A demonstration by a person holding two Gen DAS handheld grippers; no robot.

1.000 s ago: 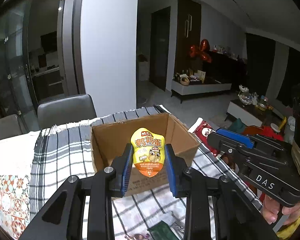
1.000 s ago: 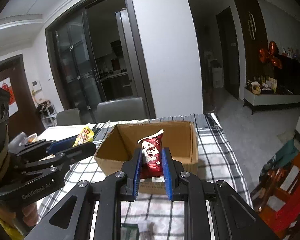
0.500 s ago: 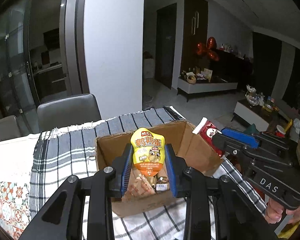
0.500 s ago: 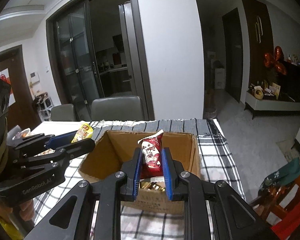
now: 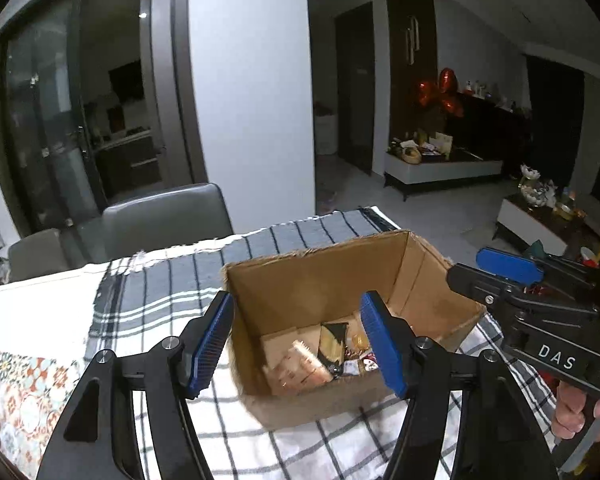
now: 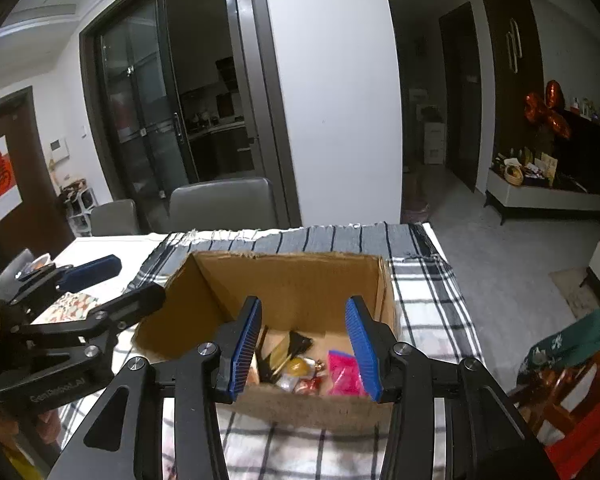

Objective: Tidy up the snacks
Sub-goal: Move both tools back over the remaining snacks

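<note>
An open cardboard box (image 5: 320, 280) stands on the checked cloth, with several snack packets (image 5: 320, 352) lying on its floor. My left gripper (image 5: 297, 312) hangs over the box's near left corner. Its jaws are opening and nothing is between the blue pads. My right gripper (image 6: 304, 320) hovers over the near wall of the box (image 6: 292, 280), its jaws also opening and empty. Below it lie a pink packet (image 6: 342, 372) and a yellow one (image 6: 296, 366). Each view shows the other gripper at its side: right gripper (image 5: 476, 268), left gripper (image 6: 128, 280).
The checked cloth (image 5: 160, 292) covers the table, with a patterned mat (image 5: 24, 392) at the left. Two grey chairs (image 6: 220, 204) stand behind the far edge. The table ends just right of the box, with floor (image 6: 500, 256) and low furniture beyond.
Both grippers moved forward over the box and opened. The yellow packet has left the left jaws and the red packet the right jaws; both dropped out of the grip into the box.
</note>
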